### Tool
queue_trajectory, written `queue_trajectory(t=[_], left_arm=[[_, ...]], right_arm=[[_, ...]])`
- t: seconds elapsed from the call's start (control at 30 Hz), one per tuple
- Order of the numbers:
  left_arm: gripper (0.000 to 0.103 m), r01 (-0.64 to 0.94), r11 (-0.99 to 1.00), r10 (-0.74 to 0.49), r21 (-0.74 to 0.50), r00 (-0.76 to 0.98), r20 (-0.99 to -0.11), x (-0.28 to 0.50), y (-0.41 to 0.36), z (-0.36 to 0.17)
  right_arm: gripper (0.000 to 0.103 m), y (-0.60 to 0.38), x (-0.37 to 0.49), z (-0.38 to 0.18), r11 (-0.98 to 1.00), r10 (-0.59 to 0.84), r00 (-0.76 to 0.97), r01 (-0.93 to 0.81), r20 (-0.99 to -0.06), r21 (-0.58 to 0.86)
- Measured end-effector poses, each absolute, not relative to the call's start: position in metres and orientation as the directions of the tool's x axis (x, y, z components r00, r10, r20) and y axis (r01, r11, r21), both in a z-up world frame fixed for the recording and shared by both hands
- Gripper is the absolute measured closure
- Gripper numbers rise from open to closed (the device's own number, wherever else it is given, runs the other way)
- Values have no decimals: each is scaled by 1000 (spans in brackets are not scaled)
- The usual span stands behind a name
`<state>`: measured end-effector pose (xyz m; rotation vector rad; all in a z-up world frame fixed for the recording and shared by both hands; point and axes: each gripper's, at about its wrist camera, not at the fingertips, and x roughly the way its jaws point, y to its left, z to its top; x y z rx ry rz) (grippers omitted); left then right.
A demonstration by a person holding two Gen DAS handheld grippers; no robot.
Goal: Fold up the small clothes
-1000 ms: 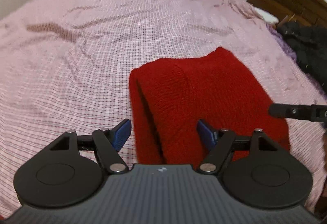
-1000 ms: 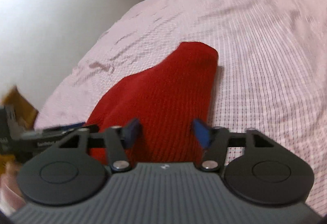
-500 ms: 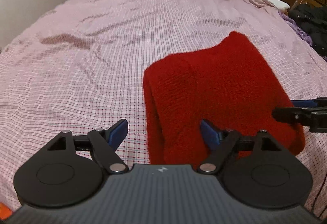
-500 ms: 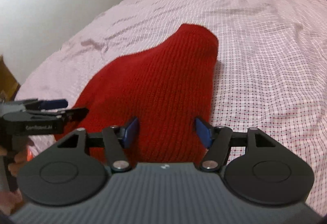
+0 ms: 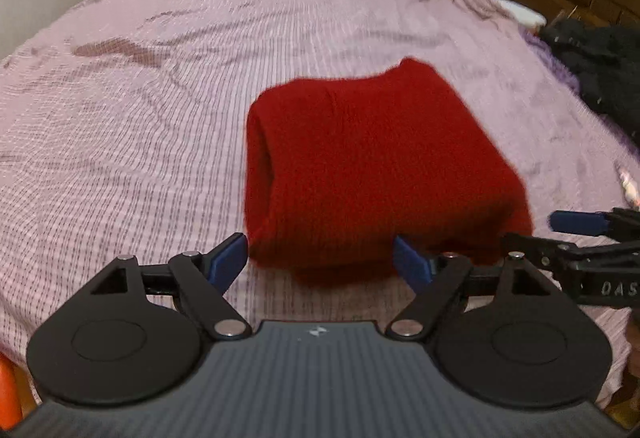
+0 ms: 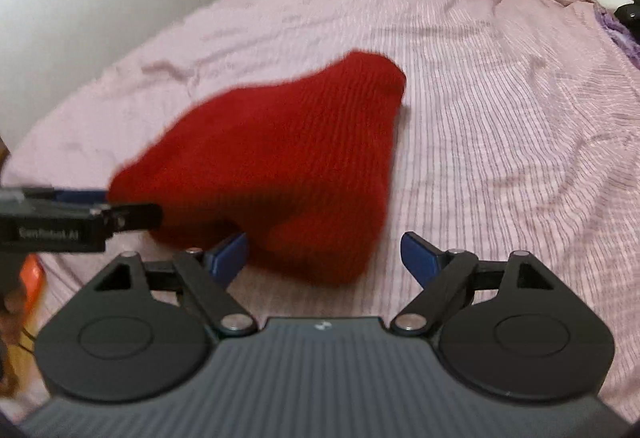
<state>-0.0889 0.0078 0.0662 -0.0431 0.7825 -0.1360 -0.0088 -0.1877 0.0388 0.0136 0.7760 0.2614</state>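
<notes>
The left tool [image 5: 320,258] is spread wide and holds nothing, just short of the near left edge of the red sweater [image 5: 372,166]. The sweater lies on the pink checked bed [image 5: 140,126] as a compact folded bundle, layers visible along its left side, so the folding looks largely done; perhaps only a last tidy or setting aside remains. The right tool [image 6: 324,252] is also spread and empty, near the sweater's near right corner.
</notes>
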Motion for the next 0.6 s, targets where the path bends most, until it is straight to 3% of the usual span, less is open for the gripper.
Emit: queue_trajectory(t=[0.33,0.6], left_arm=[[18,25,998,-56,-51,641,-765,-68,-8,25],[16,19,999,-34,-28,619,-784,-58,-12,22]], right_arm=[[18,-181,5,0,988,147,635,-131,-759,82],[11,-174,12,-8,992,120,619,-109,-776,67]])
